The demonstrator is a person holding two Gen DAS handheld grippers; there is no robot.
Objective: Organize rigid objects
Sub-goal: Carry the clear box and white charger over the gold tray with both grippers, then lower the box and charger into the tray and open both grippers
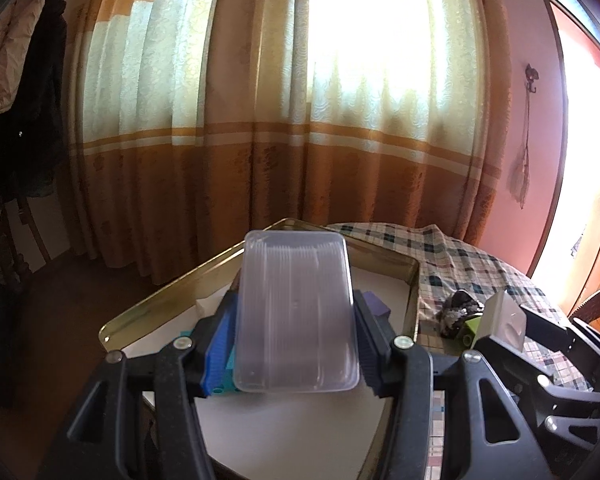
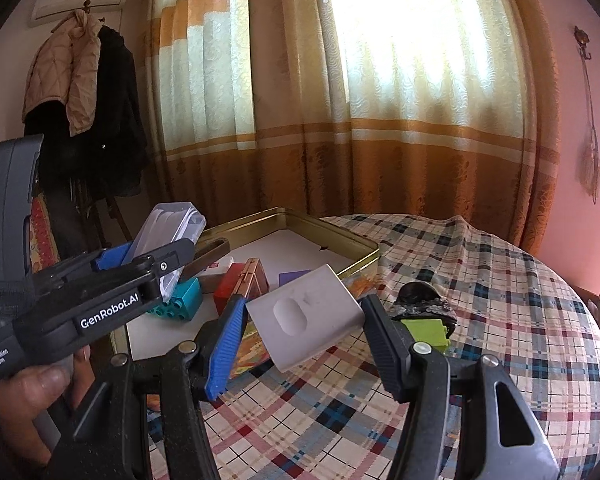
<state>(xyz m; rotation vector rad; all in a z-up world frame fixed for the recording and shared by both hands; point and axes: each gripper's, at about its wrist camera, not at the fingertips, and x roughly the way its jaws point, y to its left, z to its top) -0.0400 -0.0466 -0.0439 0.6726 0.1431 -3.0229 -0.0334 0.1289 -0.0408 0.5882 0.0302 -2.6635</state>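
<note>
A shallow gold-coloured metal tin [image 2: 356, 242], rectangular with rounded corners and a glossy upright rim, sat on a table draped in a plaid cloth [image 2: 480, 280], its floor lined with a flat white sheet. Inside it lay a teal studded building brick [image 2: 180, 300], a red block [image 2: 230, 290] with a coppery hinged case [image 2: 254, 276] touching it, a flat purple piece [image 2: 294, 276] and a small white box [image 2: 220, 265] farther back. The left gripper [image 1: 296, 320] was clenched on a clear plastic box [image 1: 296, 312], a smooth, ribbed, round-cornered rectangle, its blue ridged pad and black pad pressing the long sides; the box hung tilted above the tin's interior, not touching the floor. The right gripper [image 2: 304, 316] was clamped on a white rounded-edge block [image 2: 308, 316], matte and scuffed, with an oval dimple in its upper face; it was held over the cloth just outside the tin's near wall. Beside it on the cloth lay a lime-green brick [image 2: 426, 330] and, touching it from behind, a dark glittery lump [image 2: 420, 300] whose exact nature could not be told. A hand [image 2: 32, 404] gripped the left tool's handle at the lower left of the right wrist view. Behind hung heavy orange-and-cream curtains [image 2: 300, 120], brightly backlit.
</note>
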